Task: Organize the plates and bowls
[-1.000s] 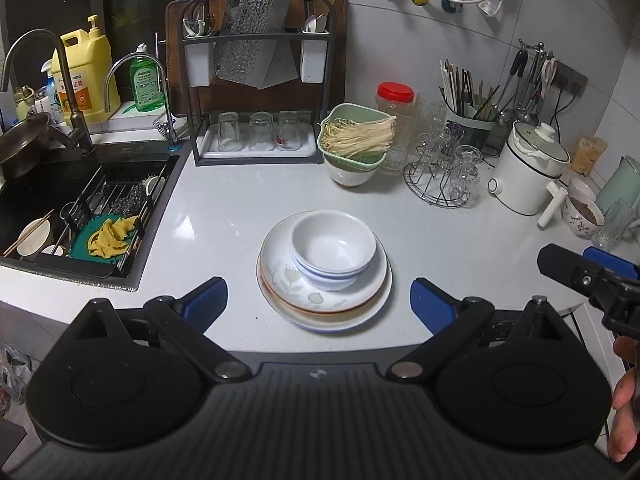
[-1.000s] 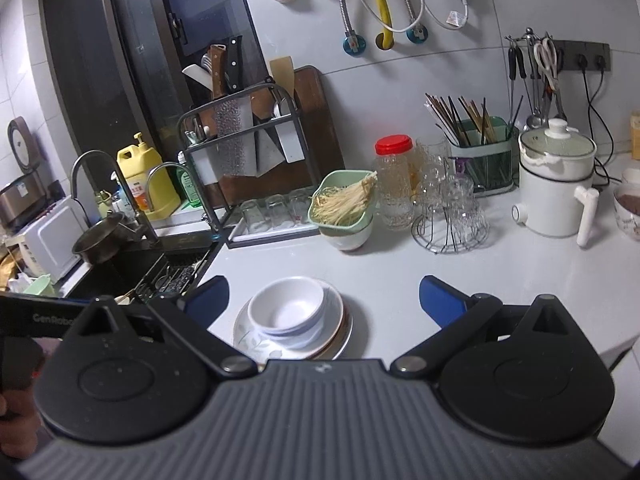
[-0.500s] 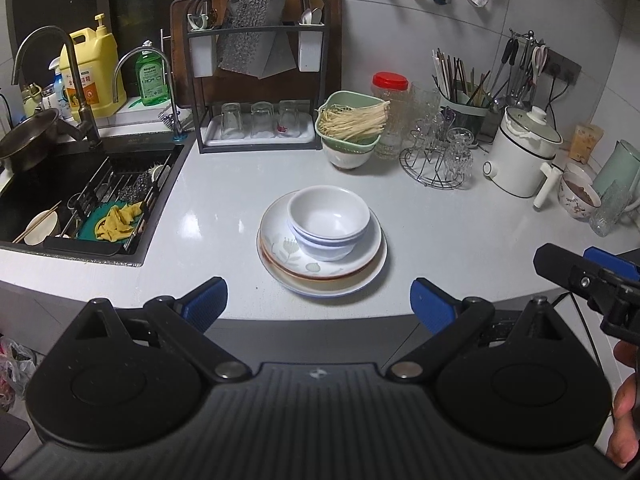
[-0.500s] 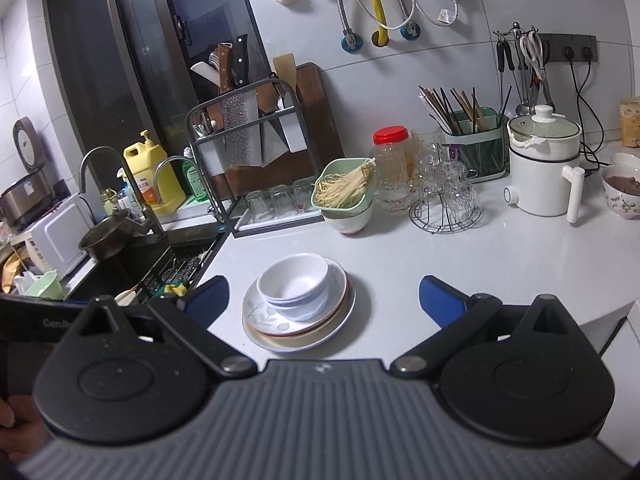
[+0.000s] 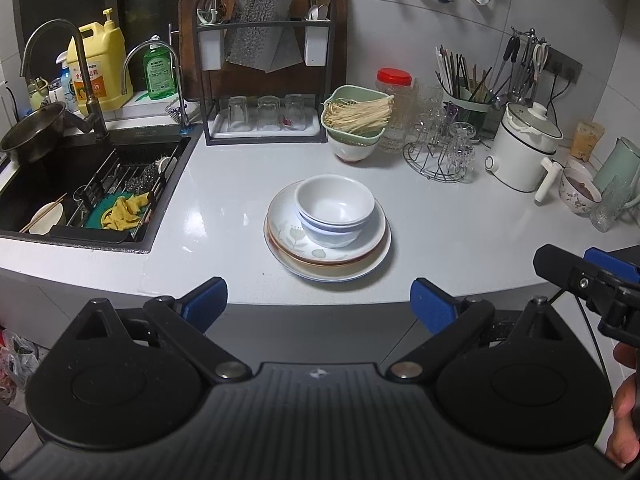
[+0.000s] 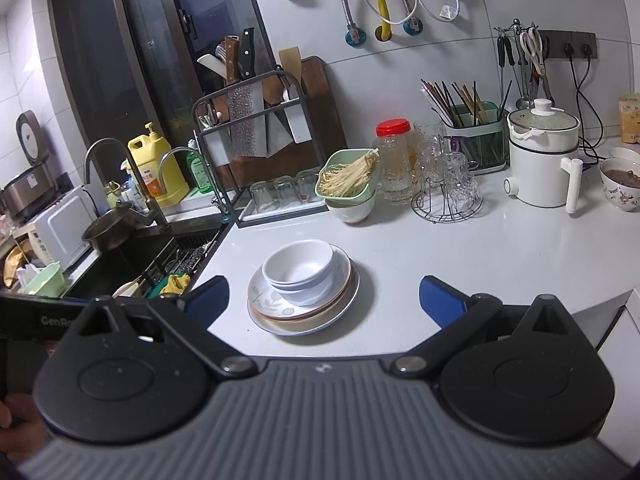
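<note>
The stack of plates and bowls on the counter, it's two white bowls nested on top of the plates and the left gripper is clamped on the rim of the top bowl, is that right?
Not quite. The two white bowls do sit nested on the plates, but the left gripper is open and short of the stack, touching nothing. The left wrist view shows its blue fingertips spread wide near the counter edge.

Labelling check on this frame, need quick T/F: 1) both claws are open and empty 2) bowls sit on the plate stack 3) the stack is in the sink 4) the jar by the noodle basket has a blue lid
1) True: left claw and right claw are open, holding nothing.
2) True: the bowls are nested on the plates.
3) False: the stack stands on the counter, right of the sink.
4) False: the jar has a red lid.
</note>
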The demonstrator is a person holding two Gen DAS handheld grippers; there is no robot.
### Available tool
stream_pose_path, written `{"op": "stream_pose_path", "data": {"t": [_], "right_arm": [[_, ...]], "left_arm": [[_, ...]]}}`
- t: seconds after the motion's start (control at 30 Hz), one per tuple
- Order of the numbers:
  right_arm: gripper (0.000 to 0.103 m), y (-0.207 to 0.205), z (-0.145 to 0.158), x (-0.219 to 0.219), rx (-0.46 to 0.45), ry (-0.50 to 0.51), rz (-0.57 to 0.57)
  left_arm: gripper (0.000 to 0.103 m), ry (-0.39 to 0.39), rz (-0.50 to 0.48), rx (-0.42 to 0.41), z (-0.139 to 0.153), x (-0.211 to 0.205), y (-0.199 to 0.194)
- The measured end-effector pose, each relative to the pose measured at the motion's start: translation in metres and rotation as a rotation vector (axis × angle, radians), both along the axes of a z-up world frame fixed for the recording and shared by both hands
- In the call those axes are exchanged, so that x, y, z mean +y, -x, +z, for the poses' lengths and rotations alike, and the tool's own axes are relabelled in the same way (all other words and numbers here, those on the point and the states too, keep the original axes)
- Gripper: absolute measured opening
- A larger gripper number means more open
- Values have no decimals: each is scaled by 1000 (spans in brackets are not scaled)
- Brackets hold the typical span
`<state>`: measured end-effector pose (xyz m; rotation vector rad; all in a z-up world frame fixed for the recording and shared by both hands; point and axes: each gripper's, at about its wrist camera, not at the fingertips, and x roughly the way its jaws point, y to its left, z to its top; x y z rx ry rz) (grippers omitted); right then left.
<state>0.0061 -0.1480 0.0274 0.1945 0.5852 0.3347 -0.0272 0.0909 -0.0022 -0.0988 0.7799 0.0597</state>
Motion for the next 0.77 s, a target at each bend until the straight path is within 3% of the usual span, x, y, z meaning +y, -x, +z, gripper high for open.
{"op": "stream_pose_path", "data": {"t": [0.77], "right_arm": [[103,3,-1,4,15,16,-13]], "left_arm": [[101,34,17,5,-5,11,11]]}}
